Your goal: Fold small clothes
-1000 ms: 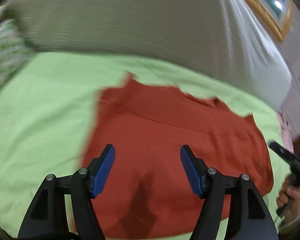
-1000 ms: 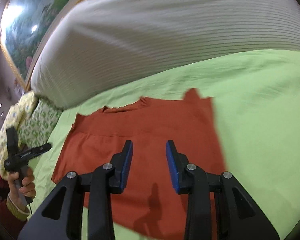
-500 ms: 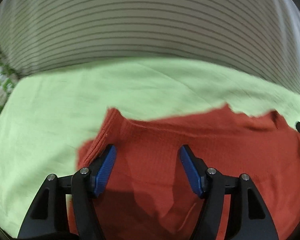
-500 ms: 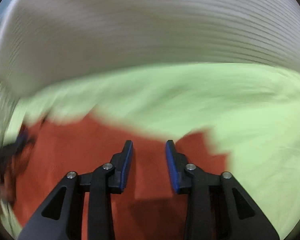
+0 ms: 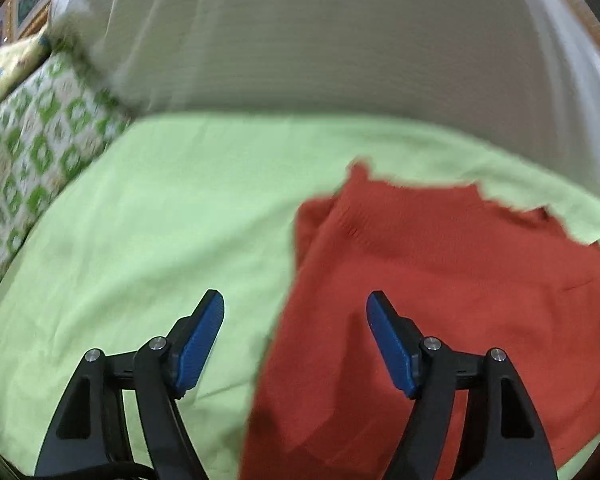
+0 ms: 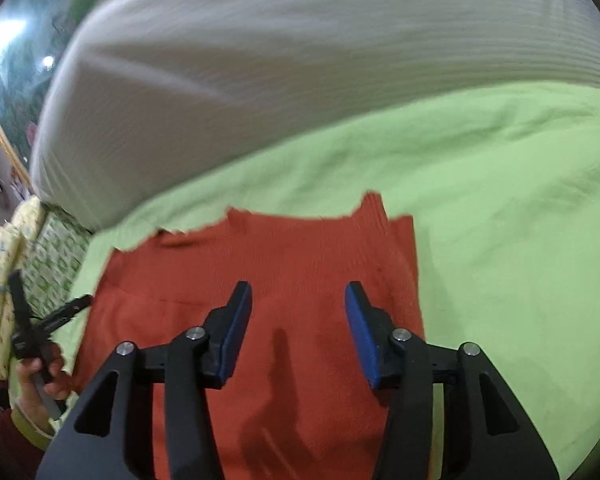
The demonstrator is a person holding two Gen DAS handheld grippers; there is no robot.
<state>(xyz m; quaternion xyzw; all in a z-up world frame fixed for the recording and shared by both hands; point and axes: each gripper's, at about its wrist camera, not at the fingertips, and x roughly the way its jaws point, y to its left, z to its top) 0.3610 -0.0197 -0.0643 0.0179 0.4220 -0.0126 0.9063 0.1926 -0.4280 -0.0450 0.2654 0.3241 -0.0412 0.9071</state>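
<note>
A rust-red knit garment [image 5: 440, 280] lies flat on the light green sheet [image 5: 160, 220]. My left gripper [image 5: 296, 320] hovers over the garment's left edge. Its jaws are opening, with one blue pad over the sheet, the other over the cloth and nothing pinched. In the right wrist view my right gripper [image 6: 298, 312] hangs above the garment [image 6: 300, 256] near its right side. Its jaws are also opening and grip nothing. The left gripper [image 6: 50, 292] shows there at the far left, held by a hand [image 6: 40, 380].
A big white striped bolster [image 5: 320, 40] runs along the back of the bed. A green patterned pillow [image 5: 32, 152] and a yellow printed cloth [image 5: 8, 68] lie at the left. A framed picture [image 6: 16, 68] hangs on the wall behind.
The left gripper has swung left, so the garment's left edge now lies between its fingers, and its jaws stand wider. The right gripper's jaws have spread apart and it has drawn back over the garment.
</note>
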